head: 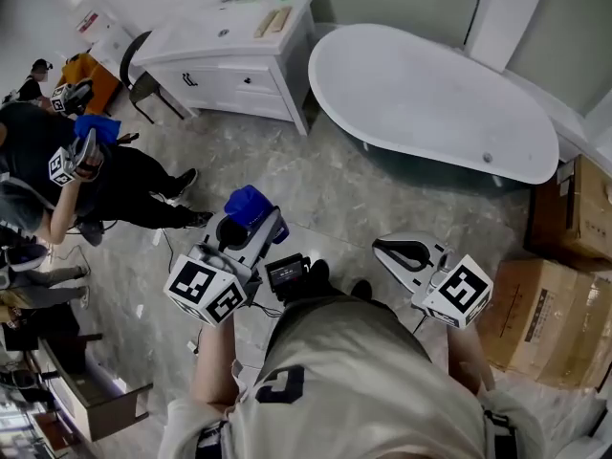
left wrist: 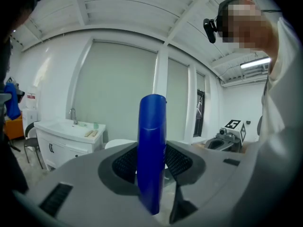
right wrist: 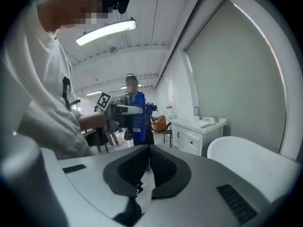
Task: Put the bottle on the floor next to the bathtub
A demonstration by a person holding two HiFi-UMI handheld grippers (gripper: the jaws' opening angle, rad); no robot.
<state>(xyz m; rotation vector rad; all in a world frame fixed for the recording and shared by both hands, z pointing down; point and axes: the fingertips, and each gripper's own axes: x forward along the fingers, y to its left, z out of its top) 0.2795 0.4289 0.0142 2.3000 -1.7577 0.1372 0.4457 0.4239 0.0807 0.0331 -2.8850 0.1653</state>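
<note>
Blue bottle (left wrist: pixel 151 141) is standing upright, clamped in the left tongs (head: pixel 251 220), being held out before the person's body above the floor (head: pixel 316 189), short of the bathtub (head: pixel 430 98); the right tongs (right wrist: pixel 144 167) are hovering alongside, pinched together, empty.

- Head view looks steeply down from above onto the floor (head: pixel 287 175), bathtub (head: pixel 430 94) and sink cabinet (head: pixel 239 60).
- Both gripper views sit low, looking level along their jaws.
- All three share the sink cabinet and bathtub.
</note>
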